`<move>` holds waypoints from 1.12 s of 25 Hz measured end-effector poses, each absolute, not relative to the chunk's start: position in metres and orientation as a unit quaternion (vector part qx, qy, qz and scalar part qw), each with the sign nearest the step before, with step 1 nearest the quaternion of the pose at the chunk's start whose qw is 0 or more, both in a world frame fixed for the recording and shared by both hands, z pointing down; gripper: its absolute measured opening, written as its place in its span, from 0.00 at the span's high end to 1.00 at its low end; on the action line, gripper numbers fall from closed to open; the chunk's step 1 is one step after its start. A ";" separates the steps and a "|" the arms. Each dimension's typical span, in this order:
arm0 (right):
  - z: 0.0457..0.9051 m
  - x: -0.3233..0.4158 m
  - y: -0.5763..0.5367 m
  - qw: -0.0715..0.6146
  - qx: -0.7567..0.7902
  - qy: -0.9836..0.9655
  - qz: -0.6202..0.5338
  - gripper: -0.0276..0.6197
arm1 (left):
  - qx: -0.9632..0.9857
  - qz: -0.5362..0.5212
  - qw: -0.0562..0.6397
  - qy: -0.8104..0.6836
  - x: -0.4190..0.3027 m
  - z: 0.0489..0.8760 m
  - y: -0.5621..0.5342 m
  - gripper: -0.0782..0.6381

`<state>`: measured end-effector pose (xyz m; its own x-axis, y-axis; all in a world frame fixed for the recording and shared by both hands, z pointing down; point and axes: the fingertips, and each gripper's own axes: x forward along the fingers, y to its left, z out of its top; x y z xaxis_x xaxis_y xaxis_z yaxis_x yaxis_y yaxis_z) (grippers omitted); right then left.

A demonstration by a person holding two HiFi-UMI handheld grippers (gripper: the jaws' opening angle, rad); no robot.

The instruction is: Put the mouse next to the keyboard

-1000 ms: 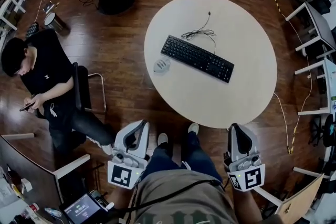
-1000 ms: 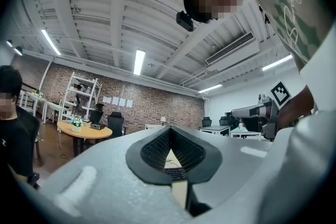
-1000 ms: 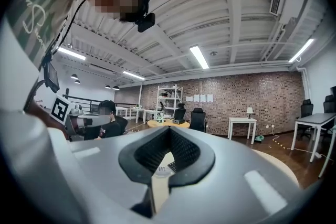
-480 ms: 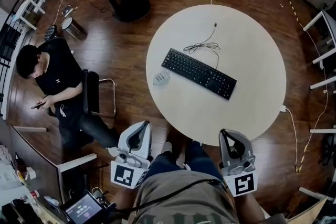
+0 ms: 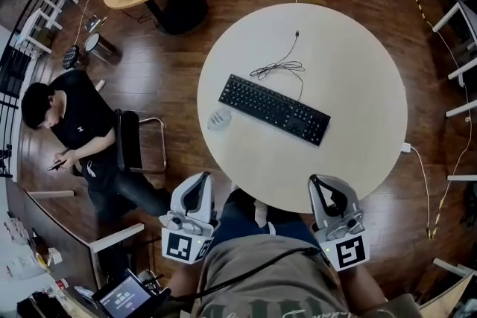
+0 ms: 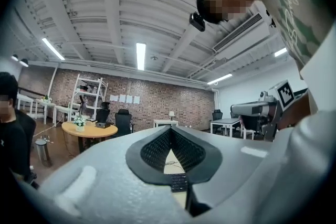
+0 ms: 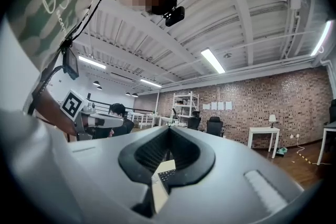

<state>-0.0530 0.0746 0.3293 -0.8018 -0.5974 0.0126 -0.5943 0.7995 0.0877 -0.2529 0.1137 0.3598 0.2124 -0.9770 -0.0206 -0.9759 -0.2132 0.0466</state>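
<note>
Hovering off the tabletop (image 5: 358, 86): left gripper (image 5: 201, 181) and right gripper (image 5: 322, 184) empty, fingers pressed together; mouse (image 5: 219, 119) ungrabbed, near keyboard (image 5: 274, 109).

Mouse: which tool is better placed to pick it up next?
Left. The mouse lies off the left end of the keyboard, nearer the left tool; the right tool would likely have to reach across the keyboard.

Head view looked steeply down from above the person onto the round tabletop (image 5: 350, 160), fairly far off. Left gripper view and right gripper view sat low near its edge, facing level toward a brick wall (image 6: 157, 105). All three shared the keyboard (image 5: 274, 109) and tabletop.
</note>
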 end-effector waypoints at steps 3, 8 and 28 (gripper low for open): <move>0.324 -0.062 0.064 0.016 0.330 -0.943 -0.037 0.95 | 0.791 0.002 0.004 -0.612 -0.264 0.375 0.099 0.89; 0.325 -0.092 0.060 0.023 0.333 -0.942 -0.036 0.95 | 0.813 0.042 0.006 -0.581 -0.287 0.406 0.082 0.89; 0.348 -0.188 0.042 0.034 0.347 -0.937 -0.011 0.95 | 0.836 0.164 0.040 -0.522 -0.336 0.563 -0.017 0.79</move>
<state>-0.1881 0.0425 0.3485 -0.7573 -0.6507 0.0563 -0.6492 0.7594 0.0433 -0.3364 -0.0169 0.5629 0.4012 -0.8597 0.3163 -0.8860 -0.4518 -0.1043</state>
